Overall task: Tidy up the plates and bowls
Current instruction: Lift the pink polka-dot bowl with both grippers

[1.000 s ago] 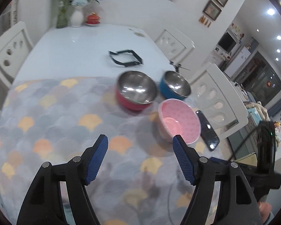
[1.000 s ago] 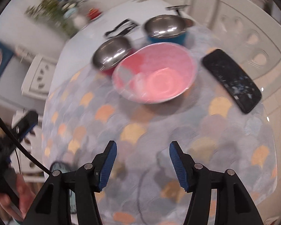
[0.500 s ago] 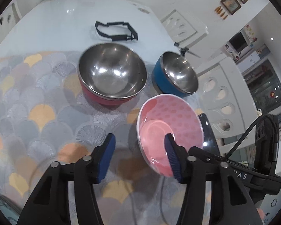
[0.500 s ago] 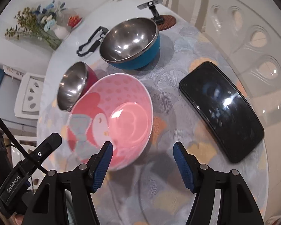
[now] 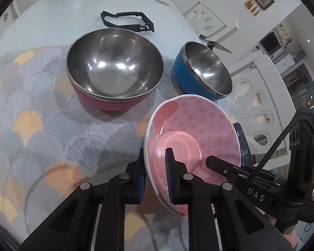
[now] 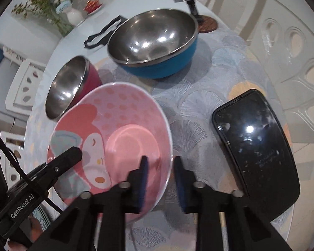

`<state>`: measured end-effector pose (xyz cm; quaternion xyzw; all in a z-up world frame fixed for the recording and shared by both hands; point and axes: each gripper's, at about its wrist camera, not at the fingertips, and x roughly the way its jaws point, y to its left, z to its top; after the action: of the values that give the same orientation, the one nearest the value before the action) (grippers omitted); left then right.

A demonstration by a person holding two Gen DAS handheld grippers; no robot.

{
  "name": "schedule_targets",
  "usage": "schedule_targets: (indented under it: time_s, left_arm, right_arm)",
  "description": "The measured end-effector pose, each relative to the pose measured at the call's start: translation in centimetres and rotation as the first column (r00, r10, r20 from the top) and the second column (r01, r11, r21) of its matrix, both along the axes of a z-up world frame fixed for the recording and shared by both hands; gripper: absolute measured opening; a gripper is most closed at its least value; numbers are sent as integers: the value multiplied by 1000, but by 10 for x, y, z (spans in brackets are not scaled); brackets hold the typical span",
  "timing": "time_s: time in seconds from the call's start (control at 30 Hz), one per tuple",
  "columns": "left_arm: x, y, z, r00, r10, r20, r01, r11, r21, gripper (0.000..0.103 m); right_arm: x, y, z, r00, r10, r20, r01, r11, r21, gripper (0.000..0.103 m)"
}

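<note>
Left wrist view shows the left claw (image 5: 156, 174) pinching the pink bowl's (image 5: 198, 125) near rim at lower centre, the right claw (image 6: 160, 181) clamped on the opposite rim, red bowl (image 5: 115, 71) lying upper left of both.

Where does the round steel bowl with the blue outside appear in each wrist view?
Left wrist view: the steel bowl with the blue outside is upper right, right of the red-sided steel bowl.
Right wrist view: it is top centre.
Shared landmark: the pink dotted bowl just below it.
</note>
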<state>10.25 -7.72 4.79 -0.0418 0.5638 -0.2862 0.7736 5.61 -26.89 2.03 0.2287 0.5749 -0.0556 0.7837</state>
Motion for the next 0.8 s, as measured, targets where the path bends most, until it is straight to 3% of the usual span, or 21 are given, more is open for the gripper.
schedule_targets:
  time_s: [0.2, 0.33, 0.57, 0.8]
  left_arm:
    - [-5, 10, 4, 1000, 15, -20, -16, 1000, -22, 13]
    - [-20, 24, 21, 999, 31, 10, -31, 999, -24, 14]
    - [-63, 65, 58, 995, 53, 83, -53, 999, -6, 14]
    - [-107, 106, 51, 998, 33, 57, -33, 999, 9, 14]
  right_arm:
    - [-4, 13, 8, 999, 54, 2, -54, 996, -67, 14]
    - [-15, 30, 31, 994, 106, 33, -101, 986, -131, 14]
    - [-53, 66, 62, 982, 175, 73, -168, 981, -99, 14]
    - [-97, 114, 59, 980, 196, 38, -192, 978, -84, 15]
